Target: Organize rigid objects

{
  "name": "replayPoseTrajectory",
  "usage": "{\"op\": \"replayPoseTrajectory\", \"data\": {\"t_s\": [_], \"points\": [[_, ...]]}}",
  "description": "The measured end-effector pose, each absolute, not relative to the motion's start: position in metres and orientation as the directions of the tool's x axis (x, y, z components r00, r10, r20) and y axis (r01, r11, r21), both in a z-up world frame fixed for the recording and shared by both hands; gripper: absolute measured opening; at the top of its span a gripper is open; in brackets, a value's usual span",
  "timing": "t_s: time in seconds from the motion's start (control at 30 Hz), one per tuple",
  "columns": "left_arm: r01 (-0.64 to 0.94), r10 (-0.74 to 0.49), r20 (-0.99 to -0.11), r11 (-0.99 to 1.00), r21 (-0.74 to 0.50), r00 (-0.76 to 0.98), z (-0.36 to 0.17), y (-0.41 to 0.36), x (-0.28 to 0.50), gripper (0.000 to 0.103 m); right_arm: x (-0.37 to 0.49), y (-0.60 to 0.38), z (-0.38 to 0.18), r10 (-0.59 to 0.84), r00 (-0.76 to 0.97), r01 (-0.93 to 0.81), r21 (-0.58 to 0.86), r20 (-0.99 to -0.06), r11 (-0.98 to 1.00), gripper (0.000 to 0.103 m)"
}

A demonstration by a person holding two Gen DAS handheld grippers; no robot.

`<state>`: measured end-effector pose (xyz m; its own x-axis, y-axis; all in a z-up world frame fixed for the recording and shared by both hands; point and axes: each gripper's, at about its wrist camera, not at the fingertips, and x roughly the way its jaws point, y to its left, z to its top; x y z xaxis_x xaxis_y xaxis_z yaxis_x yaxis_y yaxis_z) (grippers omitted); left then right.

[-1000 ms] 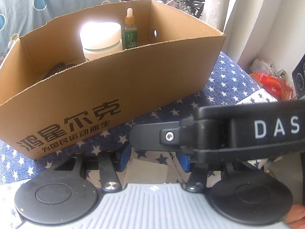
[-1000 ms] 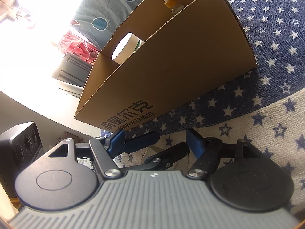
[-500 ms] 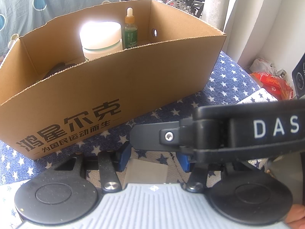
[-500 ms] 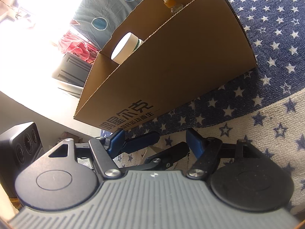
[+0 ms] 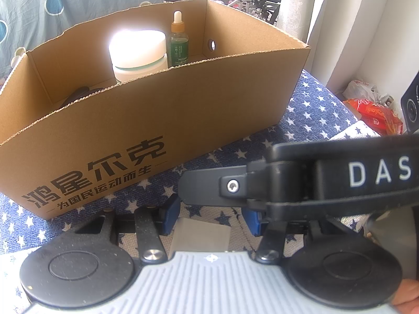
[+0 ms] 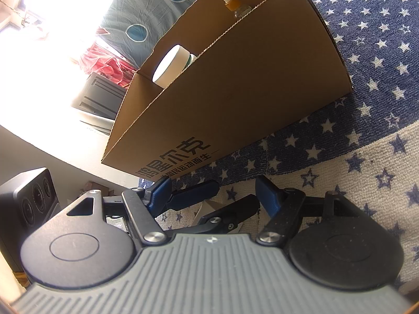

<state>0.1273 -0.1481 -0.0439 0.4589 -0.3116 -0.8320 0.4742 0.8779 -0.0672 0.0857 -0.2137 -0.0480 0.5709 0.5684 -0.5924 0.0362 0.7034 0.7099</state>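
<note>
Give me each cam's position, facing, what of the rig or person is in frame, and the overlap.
Left wrist: sits on the left gripper, looks down-forward at the cardboard box; shows its blue fingers, the other gripper's arm crossing at right, a fingertip at bottom right.
Right wrist: sits on the right gripper, rolled view, faces the box's printed wall; shows its blue fingers and the left gripper's fingers.
Shared: box, white jar, dropper bottle, star blanket.
</note>
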Motion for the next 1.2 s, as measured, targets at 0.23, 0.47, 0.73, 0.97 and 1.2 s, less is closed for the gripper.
{"op": "replayPoseTrajectory", "data": {"t_s": [0.23,0.47,0.73,0.97,1.2], "points": [[0.48,-0.328,-0.832,0.873,-0.085,0.448,-0.045,-0.145,0.13,0.059,0.085,-0.217,-0.047,0.574,0.57,0.041,0.718,-0.588,0.695,0.071],[0.493,-0.34,-0.816,0.866,-0.079,0.466,-0.04,-0.135,0.122,0.066,0.074,-0.242,-0.038,0.546,0.625,0.049,0.727,-0.557,0.685,0.071],[0.515,-0.346,-0.821,0.854,-0.075,0.454,-0.044,-0.128,0.116,0.065,0.069,-0.254,-0.041,0.536,0.632,0.076,0.734,-0.559,0.675,0.071],[0.537,-0.368,-0.816,0.839,-0.085,0.445,-0.034,-0.107,0.095,0.066,0.069,-0.23,-0.046,0.574,0.577,0.053,0.729,-0.58,0.683,0.071],[0.538,-0.372,-0.827,0.837,-0.102,0.421,-0.034,-0.089,0.085,0.066,0.065,-0.219,-0.059,0.649,0.514,0.077,0.783,-0.562,0.617,0.07]]}}
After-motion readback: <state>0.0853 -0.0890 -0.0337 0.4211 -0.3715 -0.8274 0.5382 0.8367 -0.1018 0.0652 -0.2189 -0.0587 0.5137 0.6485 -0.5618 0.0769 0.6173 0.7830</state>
